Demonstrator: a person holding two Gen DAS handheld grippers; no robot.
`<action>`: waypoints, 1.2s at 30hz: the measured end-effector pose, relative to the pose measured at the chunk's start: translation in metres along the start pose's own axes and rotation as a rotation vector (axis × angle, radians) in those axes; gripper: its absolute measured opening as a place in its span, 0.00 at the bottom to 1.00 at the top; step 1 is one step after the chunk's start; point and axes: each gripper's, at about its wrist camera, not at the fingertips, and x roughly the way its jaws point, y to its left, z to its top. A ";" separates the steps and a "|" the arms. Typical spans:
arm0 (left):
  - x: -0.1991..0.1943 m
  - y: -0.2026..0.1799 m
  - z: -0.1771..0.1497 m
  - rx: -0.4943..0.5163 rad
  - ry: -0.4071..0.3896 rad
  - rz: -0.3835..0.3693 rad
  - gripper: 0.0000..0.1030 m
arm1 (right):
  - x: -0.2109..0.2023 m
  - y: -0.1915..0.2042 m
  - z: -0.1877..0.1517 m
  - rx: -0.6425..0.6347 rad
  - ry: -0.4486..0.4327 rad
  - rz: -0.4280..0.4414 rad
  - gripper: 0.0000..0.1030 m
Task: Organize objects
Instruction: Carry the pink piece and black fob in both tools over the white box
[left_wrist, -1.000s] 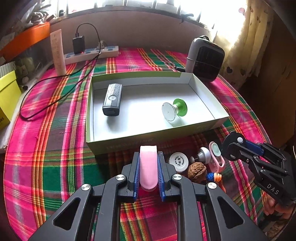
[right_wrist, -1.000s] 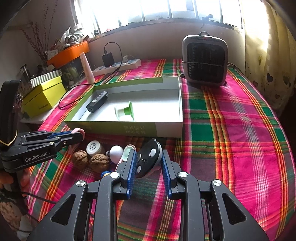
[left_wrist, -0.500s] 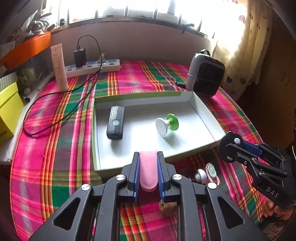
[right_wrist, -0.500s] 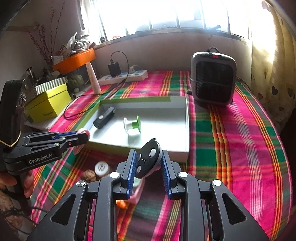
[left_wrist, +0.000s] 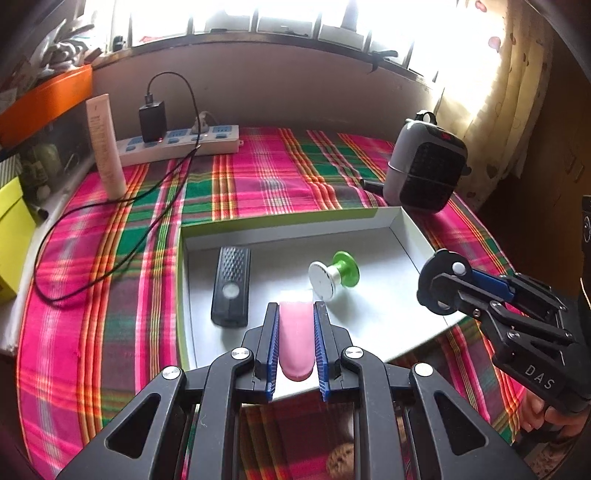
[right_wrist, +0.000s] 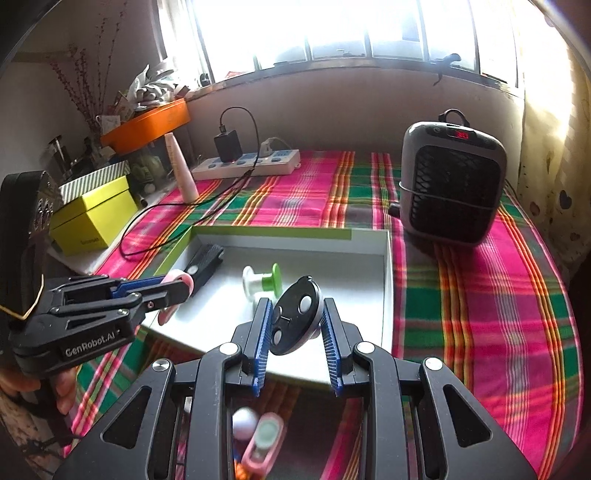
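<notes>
My left gripper (left_wrist: 295, 314) is shut on a pink oblong piece (left_wrist: 295, 339) and hangs over the near edge of the shallow white box with green sides (left_wrist: 258, 236). My right gripper (right_wrist: 297, 310) is shut on a black round key fob (right_wrist: 295, 321) with pale buttons, also above the box's near edge. Both grippers see each other: the right gripper (left_wrist: 443, 284) at the box's right corner, the left gripper (right_wrist: 177, 288) at its left. Inside the box lie a black remote (left_wrist: 231, 288) and a white and green spool (left_wrist: 332, 275).
Below the grippers, in front of the box, lie a walnut (left_wrist: 340, 461), a white ball (right_wrist: 243, 421) and a pink oblong item (right_wrist: 264, 441). A grey heater (right_wrist: 452, 184), a power strip (left_wrist: 177, 146) with charger and cable, a pink tube (left_wrist: 107, 147) and a yellow box (right_wrist: 92, 218) stand around.
Both grippers have moved forward and up with their objects, from above the loose items in front of the box to over its near edge. The items now show beneath them.
</notes>
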 end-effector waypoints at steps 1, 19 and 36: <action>0.003 0.001 0.003 -0.004 0.001 0.003 0.15 | 0.003 -0.002 0.002 0.001 0.002 -0.001 0.27; 0.045 0.011 0.028 -0.009 0.034 0.022 0.15 | 0.061 -0.019 0.029 0.019 0.099 -0.002 0.27; 0.072 0.010 0.038 0.004 0.068 0.034 0.15 | 0.084 -0.022 0.036 0.030 0.141 0.004 0.27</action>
